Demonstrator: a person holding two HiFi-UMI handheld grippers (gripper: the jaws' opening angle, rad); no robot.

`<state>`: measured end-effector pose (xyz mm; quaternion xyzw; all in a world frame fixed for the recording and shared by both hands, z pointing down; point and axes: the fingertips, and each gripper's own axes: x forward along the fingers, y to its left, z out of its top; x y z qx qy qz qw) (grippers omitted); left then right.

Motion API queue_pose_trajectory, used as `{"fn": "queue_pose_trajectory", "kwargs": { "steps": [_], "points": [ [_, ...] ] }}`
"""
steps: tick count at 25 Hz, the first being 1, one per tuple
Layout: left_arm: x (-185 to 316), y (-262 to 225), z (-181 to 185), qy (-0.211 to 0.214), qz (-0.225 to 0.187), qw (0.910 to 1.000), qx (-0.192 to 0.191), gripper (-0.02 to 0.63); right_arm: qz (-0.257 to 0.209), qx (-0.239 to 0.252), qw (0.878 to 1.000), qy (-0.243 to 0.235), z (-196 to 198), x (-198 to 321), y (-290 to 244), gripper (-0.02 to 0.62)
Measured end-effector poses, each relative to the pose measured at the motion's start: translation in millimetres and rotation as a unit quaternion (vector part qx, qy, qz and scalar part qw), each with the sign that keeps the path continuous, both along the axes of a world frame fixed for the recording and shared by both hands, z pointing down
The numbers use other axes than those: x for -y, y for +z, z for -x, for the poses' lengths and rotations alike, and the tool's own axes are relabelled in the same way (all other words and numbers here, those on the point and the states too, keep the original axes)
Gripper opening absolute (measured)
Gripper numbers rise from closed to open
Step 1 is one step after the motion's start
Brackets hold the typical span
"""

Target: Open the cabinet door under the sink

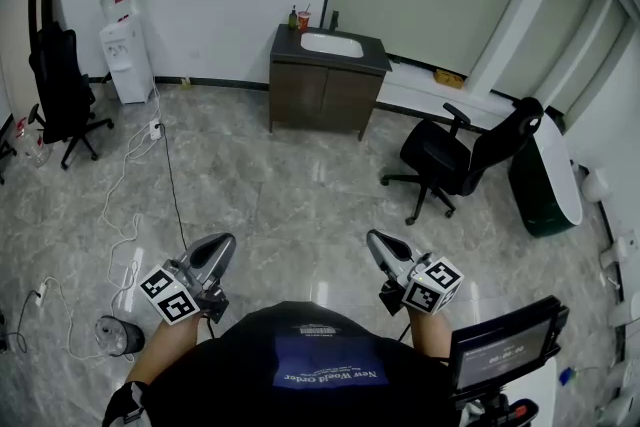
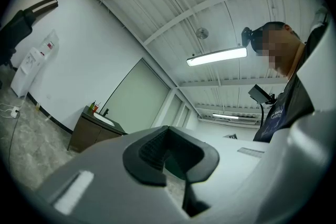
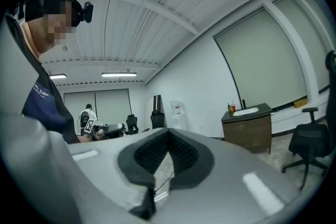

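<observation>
The cabinet [image 1: 324, 97] stands against the far wall, well away from both grippers, with the sink [image 1: 332, 44] set in its dark counter. Its two doors [image 1: 345, 101] sit flush and closed. They are too small in every view to show handles.

A bottle [image 1: 293, 17] and a red cup [image 1: 304, 19] stand at the cabinet's back left corner, too small to make out in detail. An office chair [image 1: 462, 153] stands to the cabinet's right and nearer the person. A water dispenser [image 1: 127, 57] stands to its left along the same wall.

The left gripper [image 1: 224, 243] and right gripper [image 1: 374, 241] are held low in the head view, far short of the cabinet, and the person's arms are cut off at the bottom edge.

Only the gripper views show the fingers: the left gripper [image 2: 170, 159] has them together with nothing between, and so does the right gripper [image 3: 167, 157]. The left gripper view shows the cabinet [image 2: 88, 134] partly behind the gripper body, while the right gripper view shows the cabinet [image 3: 247, 131] whole.
</observation>
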<state>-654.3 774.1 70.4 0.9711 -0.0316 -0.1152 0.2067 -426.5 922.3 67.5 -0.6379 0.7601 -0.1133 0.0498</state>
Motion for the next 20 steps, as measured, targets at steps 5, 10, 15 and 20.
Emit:
{"fn": "queue_pose_trajectory", "kwargs": {
  "steps": [5,10,15,20],
  "points": [
    [3,2,5,0.002,0.005,1.0,-0.001,-0.002,0.003,-0.007,1.0,-0.005,7,6,1,0.0],
    [15,8,22,0.001,0.007,1.0,-0.005,-0.002,0.006,-0.016,1.0,-0.009,23,18,7,0.0],
    [27,10,41,-0.002,0.011,0.9999,-0.009,-0.002,0.01,-0.019,1.0,-0.009,40,32,4,0.0],
    [43,9,65,-0.009,0.011,0.9998,-0.014,-0.002,0.011,-0.031,0.999,-0.013,60,52,0,0.0]
  ]
}}
